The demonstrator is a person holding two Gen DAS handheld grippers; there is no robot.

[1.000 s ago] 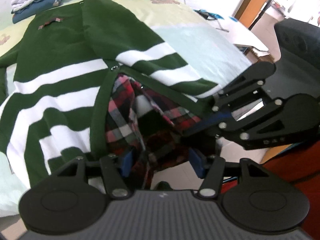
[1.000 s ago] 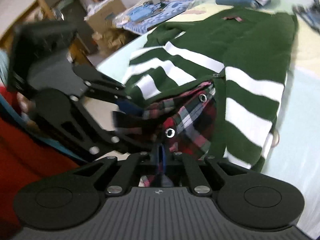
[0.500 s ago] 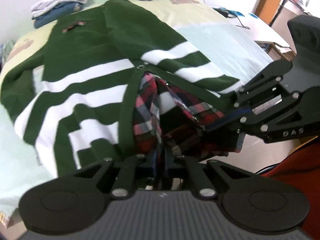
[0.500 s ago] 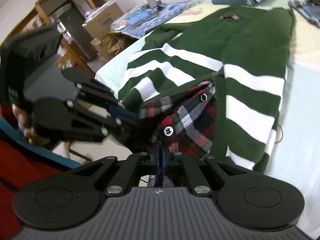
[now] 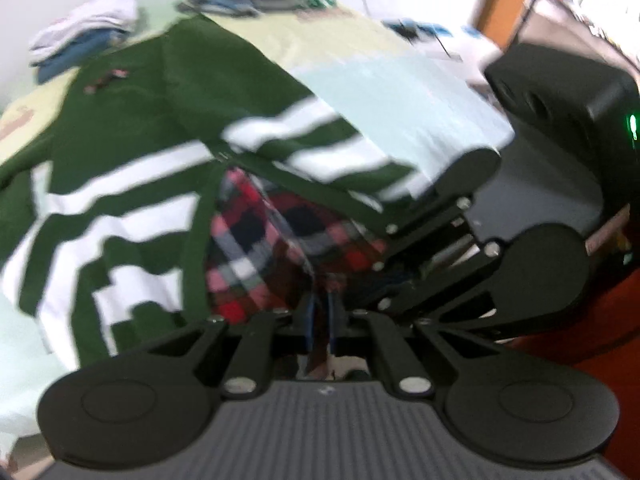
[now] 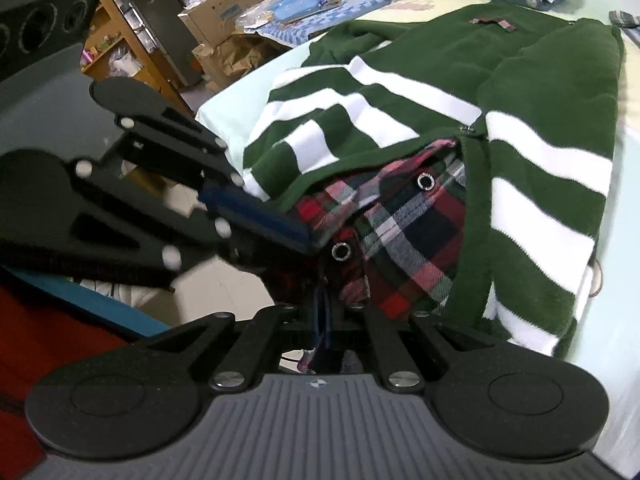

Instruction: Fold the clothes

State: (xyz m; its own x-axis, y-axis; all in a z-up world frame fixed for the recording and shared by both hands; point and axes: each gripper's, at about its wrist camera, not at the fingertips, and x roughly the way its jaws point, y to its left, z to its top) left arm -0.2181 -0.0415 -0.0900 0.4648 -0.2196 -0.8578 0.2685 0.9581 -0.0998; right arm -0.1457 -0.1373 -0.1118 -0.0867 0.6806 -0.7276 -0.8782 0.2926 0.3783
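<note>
Right wrist, claw (image 6: 322, 312) pinching plaid lining (image 6: 404, 240)

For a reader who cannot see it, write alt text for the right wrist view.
The right gripper is shut on the hem of a red plaid shirt lying under a green-and-white striped sweater on a bed. The left gripper clamps the plaid fabric from the left.

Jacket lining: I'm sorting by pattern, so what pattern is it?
Red, black and white plaid lining, clearest in the right wrist view.
</note>
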